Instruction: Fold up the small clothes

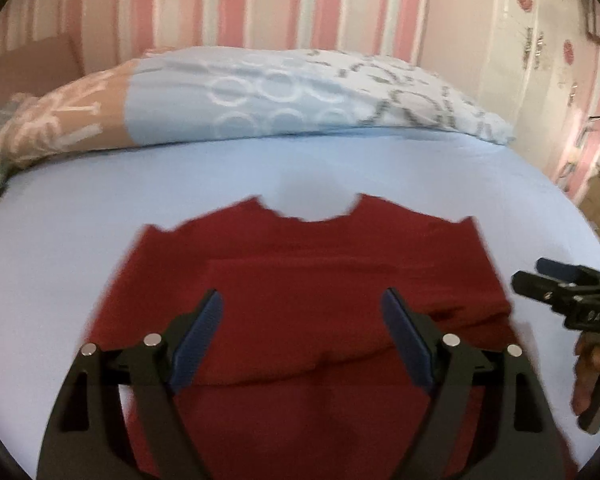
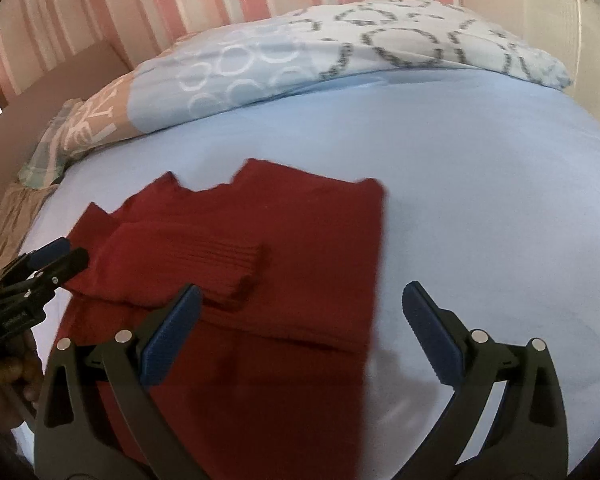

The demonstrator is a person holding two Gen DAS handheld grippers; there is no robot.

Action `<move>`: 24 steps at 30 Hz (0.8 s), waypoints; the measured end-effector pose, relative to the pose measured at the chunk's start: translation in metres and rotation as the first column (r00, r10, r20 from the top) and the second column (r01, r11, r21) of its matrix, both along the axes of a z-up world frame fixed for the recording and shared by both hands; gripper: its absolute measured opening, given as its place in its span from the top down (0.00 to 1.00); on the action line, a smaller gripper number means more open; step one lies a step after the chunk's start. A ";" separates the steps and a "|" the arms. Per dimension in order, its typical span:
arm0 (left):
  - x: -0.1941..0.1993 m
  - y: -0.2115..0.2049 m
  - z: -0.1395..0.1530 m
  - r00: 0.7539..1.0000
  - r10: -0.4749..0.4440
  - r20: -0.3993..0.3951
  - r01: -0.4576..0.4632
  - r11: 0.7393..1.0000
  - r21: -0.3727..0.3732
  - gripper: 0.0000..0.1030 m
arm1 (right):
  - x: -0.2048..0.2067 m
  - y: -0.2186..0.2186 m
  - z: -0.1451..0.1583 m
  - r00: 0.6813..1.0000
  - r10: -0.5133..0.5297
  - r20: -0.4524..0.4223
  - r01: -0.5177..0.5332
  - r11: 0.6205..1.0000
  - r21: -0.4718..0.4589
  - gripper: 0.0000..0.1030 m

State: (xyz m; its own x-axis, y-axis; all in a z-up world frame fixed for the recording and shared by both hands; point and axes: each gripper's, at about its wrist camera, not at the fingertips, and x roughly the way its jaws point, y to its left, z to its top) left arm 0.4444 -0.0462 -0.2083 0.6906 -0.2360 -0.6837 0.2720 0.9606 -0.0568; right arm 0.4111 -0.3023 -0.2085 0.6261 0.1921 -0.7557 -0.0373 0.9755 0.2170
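Now we hover the left gripper (image 1: 300,312) with jaws spread and empty above the red sweater (image 1: 300,288), laid flat near us on the blue bed sheet (image 1: 340,168), 1 sleeve (image 2: 204,264) already across. Our right gripper (image 2: 302,308) gapes too, straddling its right edge.

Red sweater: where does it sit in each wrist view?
Left wrist: red sweater lies centre and low, under the open left gripper.
Right wrist: it lies left of centre, its folded sleeve towards the left.
Shared landmark: the circle-patterned pillow behind it.
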 end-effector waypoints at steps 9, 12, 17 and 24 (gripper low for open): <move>0.008 0.080 -0.009 0.991 0.135 -0.009 -0.135 0.991 0.003 0.20 | 0.036 0.049 -0.025 0.998 0.022 -0.050 -0.025 0.997 -0.066 0.16; 0.012 0.095 -0.015 0.987 0.158 -0.016 -0.158 0.987 -0.003 0.20 | 0.050 0.056 -0.035 0.997 -0.003 -0.080 -0.004 0.996 -0.087 0.18; 0.018 0.108 -0.023 0.984 0.173 -0.029 -0.174 0.985 -0.009 0.20 | 0.063 0.065 -0.054 0.988 0.012 -0.154 -0.021 0.998 -0.054 0.60; 0.025 0.114 -0.024 0.982 0.185 -0.028 -0.186 0.983 -0.016 0.20 | 0.066 0.059 -0.027 0.996 0.038 -0.075 -0.041 0.999 -0.031 0.83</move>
State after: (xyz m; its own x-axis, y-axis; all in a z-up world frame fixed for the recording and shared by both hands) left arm 0.4691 0.0676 -0.2321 0.7055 -0.1183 -0.6988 0.0876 0.9930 -0.0797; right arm 0.4770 -0.2431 -0.2351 0.5603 0.1898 -0.8063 -0.0610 0.9802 0.1884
